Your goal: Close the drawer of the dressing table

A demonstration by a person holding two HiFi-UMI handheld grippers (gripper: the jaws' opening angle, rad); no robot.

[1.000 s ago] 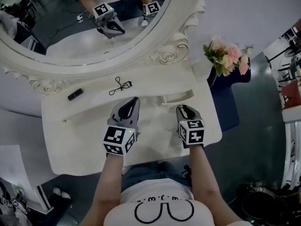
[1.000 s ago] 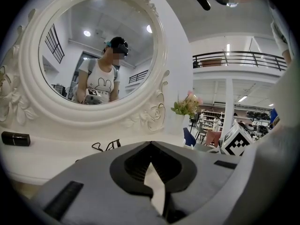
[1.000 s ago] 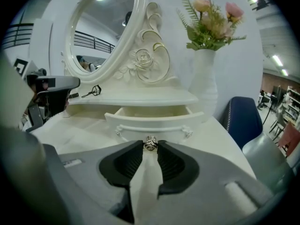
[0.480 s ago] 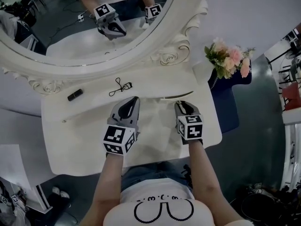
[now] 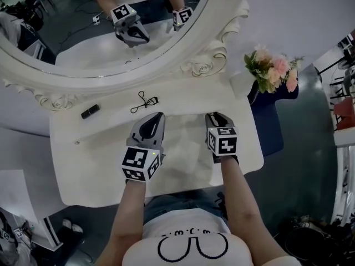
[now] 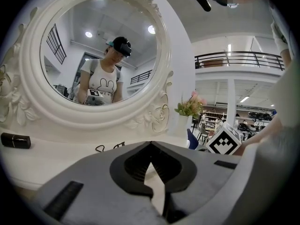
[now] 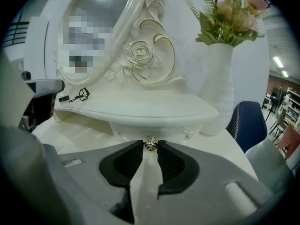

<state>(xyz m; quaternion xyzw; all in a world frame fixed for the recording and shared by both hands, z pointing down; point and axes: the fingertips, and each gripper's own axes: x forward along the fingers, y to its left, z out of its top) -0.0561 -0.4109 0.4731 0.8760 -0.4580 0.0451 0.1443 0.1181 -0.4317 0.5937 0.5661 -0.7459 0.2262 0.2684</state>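
The white carved dressing table (image 5: 94, 165) fills the middle of the head view. Its small white drawer (image 7: 136, 129), mid-frame in the right gripper view, looks pushed almost flush, so it's nearly home with perhaps a last nudge left. The left gripper (image 6: 150, 145) hovers with jaws together on nothing, while the right gripper (image 7: 150, 150) is clamped on the drawer's tiny metal knob (image 7: 150, 144).

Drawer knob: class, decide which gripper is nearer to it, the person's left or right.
Right. The right gripper has its jaws closed on the drawer knob itself. The left gripper sits off to the knob's left above the tabletop, apart from it, holding nothing.
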